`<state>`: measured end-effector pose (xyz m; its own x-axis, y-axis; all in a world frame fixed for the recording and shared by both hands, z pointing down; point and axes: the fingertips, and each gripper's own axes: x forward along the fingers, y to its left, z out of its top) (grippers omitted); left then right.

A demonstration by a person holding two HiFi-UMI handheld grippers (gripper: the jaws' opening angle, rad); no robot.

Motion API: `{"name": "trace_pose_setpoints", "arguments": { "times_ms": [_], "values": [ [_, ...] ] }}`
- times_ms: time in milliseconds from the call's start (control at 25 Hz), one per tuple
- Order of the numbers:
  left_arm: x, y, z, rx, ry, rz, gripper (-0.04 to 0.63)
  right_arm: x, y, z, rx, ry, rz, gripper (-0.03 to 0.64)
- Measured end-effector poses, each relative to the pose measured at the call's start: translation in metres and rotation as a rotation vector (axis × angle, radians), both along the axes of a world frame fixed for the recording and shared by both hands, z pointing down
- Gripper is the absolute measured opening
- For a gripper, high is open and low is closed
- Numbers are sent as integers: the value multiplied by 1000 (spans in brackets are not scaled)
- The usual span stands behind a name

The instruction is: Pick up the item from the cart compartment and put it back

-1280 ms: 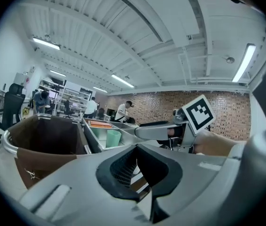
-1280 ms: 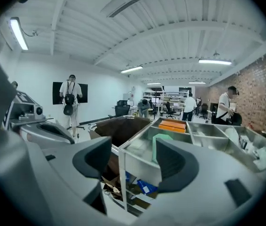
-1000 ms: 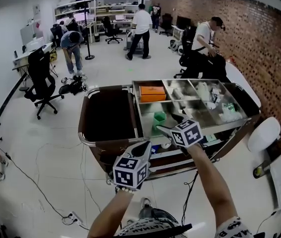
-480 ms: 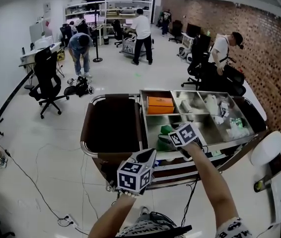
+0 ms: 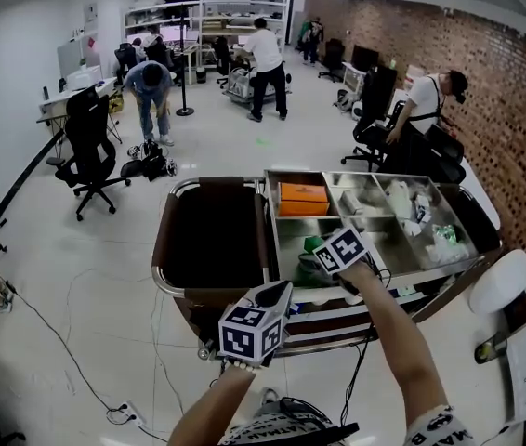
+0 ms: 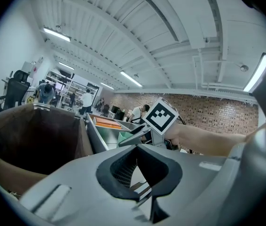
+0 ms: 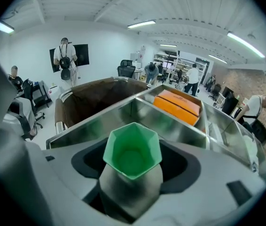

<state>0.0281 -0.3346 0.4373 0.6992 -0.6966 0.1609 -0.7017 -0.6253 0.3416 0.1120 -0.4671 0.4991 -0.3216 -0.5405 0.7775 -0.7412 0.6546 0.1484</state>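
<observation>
Head view: right claw (image 5: pixel 309 260) jaws sit mostly behind its own marker cube (image 5: pixel 340 251). Green cup (image 5: pixel 311 244) shows only a sliver of rim there.
Right claw view: jaws have just been closing and the cup is wedged between them. Its base and the compartment floor under it are covered.
Far right bins (image 5: pixel 412 207) of the cart (image 5: pixel 270 240): white clutter, too small to identify.
Left claw (image 6: pixel 137 147) body fills the lower half of its own view, so the cart front is hidden.
Right forearm (image 5: pixel 395 337) is cut off at the bottom edge.
</observation>
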Motion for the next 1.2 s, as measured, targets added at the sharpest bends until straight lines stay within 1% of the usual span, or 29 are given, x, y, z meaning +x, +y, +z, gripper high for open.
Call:
{"name": "trace_pose_setpoints", "arguments": {
  "times_ms": [200, 320, 520, 680, 880, 1040, 1200],
  "values": [
    [-6, 4, -2, 7, -3, -9, -11, 2, 3, -31, 99, -49, 31, 330],
    [-10, 12, -5, 17, -2, -10, -11, 0, 15, -60, 159, -103, 41, 330],
    [-19, 32, -8, 32, -7, -14, -11, -7, 54, -117, 266, -183, 24, 328],
    [-25, 57, -1, 30, -23, -15, -11, -11, 95, -145, 320, -196, 10, 327],
    [-28, 90, 2, 55, -54, -3, -11, -15, 146, -148, 331, -185, 1, 327],
    [-23, 109, 4, 65, -84, 8, -11, -13, 182, -134, 330, -151, 3, 327],
    [-14, 123, 8, 62, -93, 4, -11, -2, 210, -115, 338, -140, 29, 327]
  ]
}}
